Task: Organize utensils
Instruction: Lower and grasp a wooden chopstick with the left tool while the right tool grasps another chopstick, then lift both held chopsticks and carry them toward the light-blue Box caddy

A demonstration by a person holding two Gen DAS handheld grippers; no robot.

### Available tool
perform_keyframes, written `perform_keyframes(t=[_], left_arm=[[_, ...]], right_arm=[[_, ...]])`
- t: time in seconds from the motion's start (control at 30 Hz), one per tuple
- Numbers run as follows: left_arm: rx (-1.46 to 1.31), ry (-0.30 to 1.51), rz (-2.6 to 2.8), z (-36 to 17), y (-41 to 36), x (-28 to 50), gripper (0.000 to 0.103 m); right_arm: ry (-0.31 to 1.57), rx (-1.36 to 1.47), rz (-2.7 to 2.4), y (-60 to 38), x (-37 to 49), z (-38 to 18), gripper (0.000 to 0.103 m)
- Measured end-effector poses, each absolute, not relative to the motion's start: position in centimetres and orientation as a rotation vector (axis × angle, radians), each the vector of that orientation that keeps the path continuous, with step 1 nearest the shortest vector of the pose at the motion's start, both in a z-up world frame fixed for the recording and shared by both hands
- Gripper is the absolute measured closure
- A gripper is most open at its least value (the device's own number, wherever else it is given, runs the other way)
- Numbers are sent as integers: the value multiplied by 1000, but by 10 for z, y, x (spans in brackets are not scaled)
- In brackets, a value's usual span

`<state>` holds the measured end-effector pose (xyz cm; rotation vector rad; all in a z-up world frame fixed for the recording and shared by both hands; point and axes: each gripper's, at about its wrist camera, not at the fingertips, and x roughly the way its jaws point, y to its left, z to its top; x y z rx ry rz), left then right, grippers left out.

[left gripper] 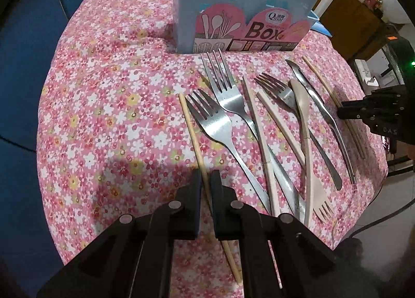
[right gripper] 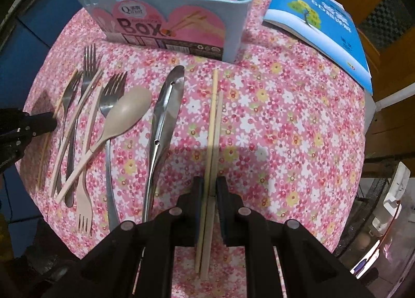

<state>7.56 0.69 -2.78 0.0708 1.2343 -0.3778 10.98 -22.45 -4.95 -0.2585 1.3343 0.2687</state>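
Observation:
A light blue utensil box [left gripper: 220, 0] with a pink label stands at the back of the flowered table; it also shows in the right wrist view [right gripper: 181, 7]. My left gripper [left gripper: 206, 178] is shut on a wooden chopstick [left gripper: 193, 132] lying left of the steel forks [left gripper: 223, 96]. My right gripper [right gripper: 209, 184] is shut on a pair of wooden chopsticks [right gripper: 214, 116] right of the steel tongs [right gripper: 166, 116]. Between lie a beige spoon [right gripper: 124, 114], beige fork [right gripper: 84, 207], beige chopsticks [left gripper: 262, 129] and a steel knife [left gripper: 319, 116].
A blue book [right gripper: 319, 20] lies at the back right of the table. The pink flowered tablecloth [left gripper: 109, 116] covers a round table; blue seating [left gripper: 26, 64] lies beyond its left edge. Furniture and clutter [right gripper: 389, 207] stand to the right.

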Motion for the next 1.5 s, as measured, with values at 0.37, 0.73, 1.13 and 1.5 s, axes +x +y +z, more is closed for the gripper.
perform_keyframes(t=[0.37, 0.73, 1.13, 1.5], left_arm=[[27, 1199, -396, -28, 14, 71, 97], [29, 1181, -384, -27, 14, 67, 97], [19, 1173, -389, -27, 15, 68, 97], [27, 1176, -383, -29, 17, 63, 96]], right_arm=[[1335, -160, 305, -244, 101, -48, 84], [1274, -204, 305, -257, 75, -27, 99], [1310, -278, 284, -242, 84, -46, 98], [1323, -304, 273, -241, 80, -53, 94]])
